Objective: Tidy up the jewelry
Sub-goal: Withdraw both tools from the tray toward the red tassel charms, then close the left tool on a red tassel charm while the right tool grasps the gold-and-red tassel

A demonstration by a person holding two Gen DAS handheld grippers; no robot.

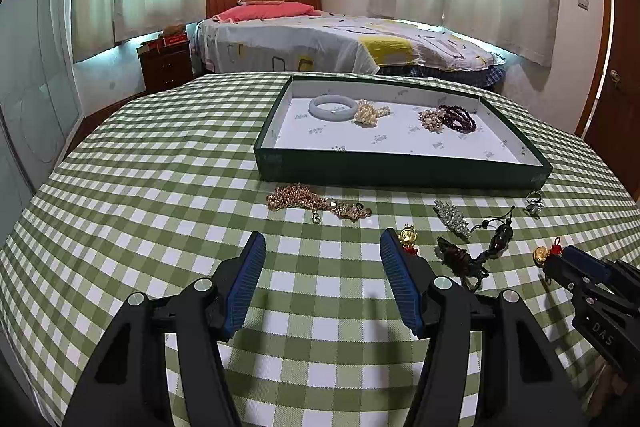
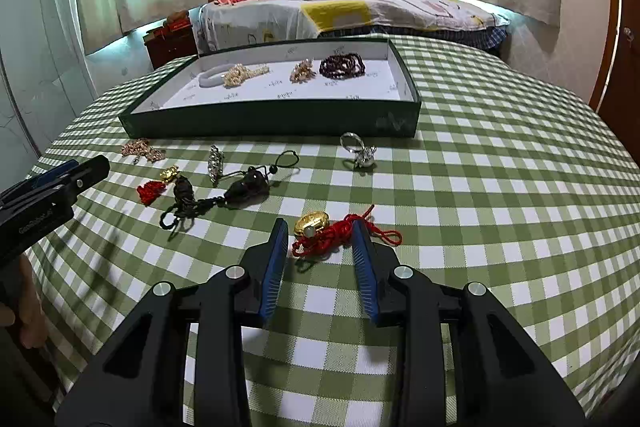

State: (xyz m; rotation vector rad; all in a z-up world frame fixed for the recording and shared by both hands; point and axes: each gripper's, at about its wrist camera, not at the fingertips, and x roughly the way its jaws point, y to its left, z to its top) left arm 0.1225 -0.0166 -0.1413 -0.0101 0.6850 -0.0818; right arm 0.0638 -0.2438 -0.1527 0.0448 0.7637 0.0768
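Observation:
My right gripper [image 2: 321, 229] is open and low over the checked cloth. A gold charm on a red cord [image 2: 312, 224] lies between its fingertips; the cord brushes the right pad. My left gripper [image 1: 323, 238] is open over bare cloth with nothing between its fingers. A gold charm with a red tassel [image 1: 408, 239] sits just outside its right fingertip, and a gold chain [image 1: 304, 202] lies ahead of it. A dark green tray [image 1: 400, 173] further back holds a white bangle [image 1: 332, 107], a pearl piece [image 1: 368, 114], a gold brooch [image 1: 430, 121] and dark red beads [image 1: 460, 117].
Loose on the cloth lie a silver brooch [image 1: 452, 218], a dark corded pendant [image 1: 486, 251] and a silver ring [image 2: 360, 155]. The right gripper [image 1: 560, 261] enters the left wrist view at the right edge. A bed [image 1: 340, 43] stands behind the table.

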